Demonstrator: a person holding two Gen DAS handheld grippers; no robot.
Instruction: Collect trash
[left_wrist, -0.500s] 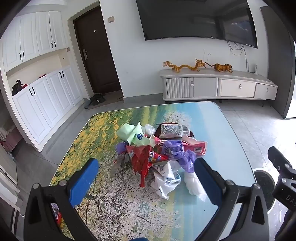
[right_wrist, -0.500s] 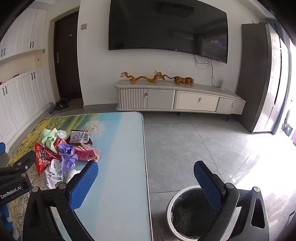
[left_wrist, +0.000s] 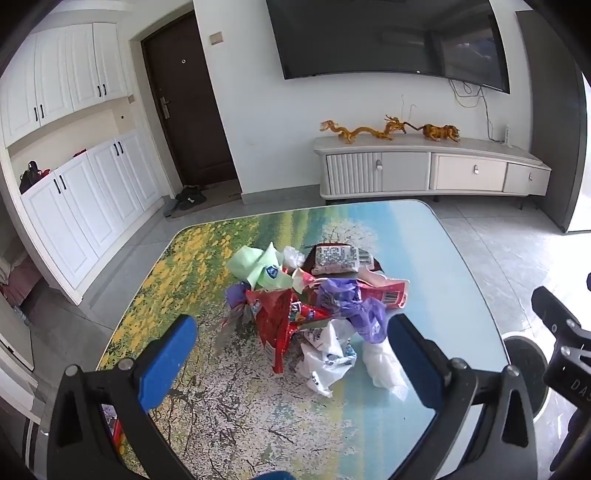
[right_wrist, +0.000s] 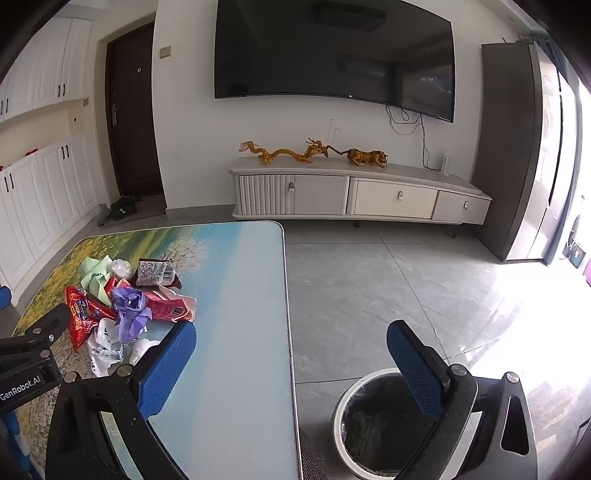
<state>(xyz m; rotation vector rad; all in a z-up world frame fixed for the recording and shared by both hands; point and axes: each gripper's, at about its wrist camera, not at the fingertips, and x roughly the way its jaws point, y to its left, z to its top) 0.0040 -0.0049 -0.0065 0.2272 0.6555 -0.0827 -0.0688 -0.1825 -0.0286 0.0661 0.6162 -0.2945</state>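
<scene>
Both tongs spread wide, pinching nothing. A heap of crumpled plastic wrappers (left_wrist: 314, 306) lies on the landscape-printed worktop (left_wrist: 424, 251) just ahead of the left tongs (left_wrist: 291, 354); its long red foil packet (left_wrist: 280, 325) points toward them. The right tongs (right_wrist: 291, 354) hover beside the heap.

The left gripper (left_wrist: 291, 356) is a black plastic frame with triangular cut-outs, silver screws at its joints and two blue textured pads (left_wrist: 166, 362). The right gripper (right_wrist: 291, 363), built alike, carries matching blue pads (right_wrist: 415, 369). White "GenRobot.AI" lettering marks one black housing.
</scene>
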